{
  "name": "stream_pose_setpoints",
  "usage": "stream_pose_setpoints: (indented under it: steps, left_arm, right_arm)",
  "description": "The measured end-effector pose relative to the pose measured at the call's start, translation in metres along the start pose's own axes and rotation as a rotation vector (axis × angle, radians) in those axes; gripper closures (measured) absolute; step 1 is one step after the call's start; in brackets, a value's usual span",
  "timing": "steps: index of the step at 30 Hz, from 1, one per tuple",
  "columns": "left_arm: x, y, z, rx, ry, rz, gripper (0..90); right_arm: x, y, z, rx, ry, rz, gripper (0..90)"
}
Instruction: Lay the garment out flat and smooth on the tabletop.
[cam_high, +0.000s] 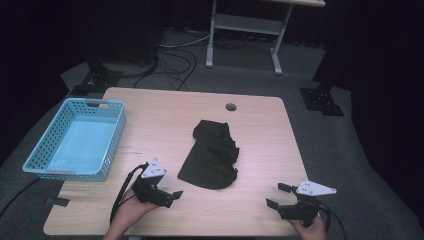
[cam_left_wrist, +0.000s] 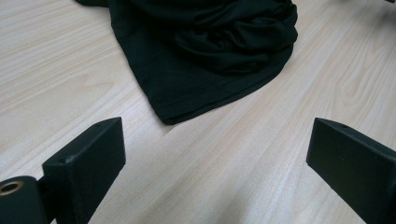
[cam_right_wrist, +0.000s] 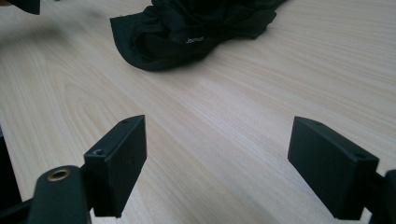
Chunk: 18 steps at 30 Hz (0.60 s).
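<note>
Dark curtained room, grey carpet floor (cam_high: 345, 150), cables (cam_high: 175, 57), white-legged desk frame (cam_high: 245, 25) behind.

The cloth (cam_high: 212, 155) is black with small white letters. The basket (cam_high: 114, 137) on the left is light blue. The table (cam_high: 160, 112) is pale wood with grain lines. Both grippers are black.

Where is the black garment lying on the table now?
In the high view, the black garment lies crumpled near the table's middle, right of the blue basket, beyond and between the two grippers.
</note>
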<state>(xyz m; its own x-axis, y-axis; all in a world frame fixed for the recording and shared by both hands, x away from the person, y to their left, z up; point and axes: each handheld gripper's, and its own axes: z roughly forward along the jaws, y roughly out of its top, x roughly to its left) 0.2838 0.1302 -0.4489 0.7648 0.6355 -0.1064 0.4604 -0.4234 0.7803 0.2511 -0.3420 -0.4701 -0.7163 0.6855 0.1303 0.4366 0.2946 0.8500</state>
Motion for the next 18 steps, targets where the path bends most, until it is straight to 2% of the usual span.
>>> stream_pose_setpoints:
  steps: [10, 14, 18]
  left_arm:
    - [0.0008, -0.0025, 0.0003, 0.004, 0.009, -0.008, 3.7]
    - [-0.0008, -0.0017, 0.0012, -0.007, -0.001, -0.01, 3.7]
    - [-0.0018, -0.0027, 0.0021, -0.003, -0.005, -0.01, 3.7]
  right_arm:
    - [0.0039, 0.0017, -0.0006, 0.013, -0.007, -0.031, 18.8]
    - [0.0049, 0.0057, -0.0006, 0.017, -0.018, -0.052, 18.7]
    - [0.0043, 0.0068, -0.0004, 0.023, -0.012, -0.05, 18.7]
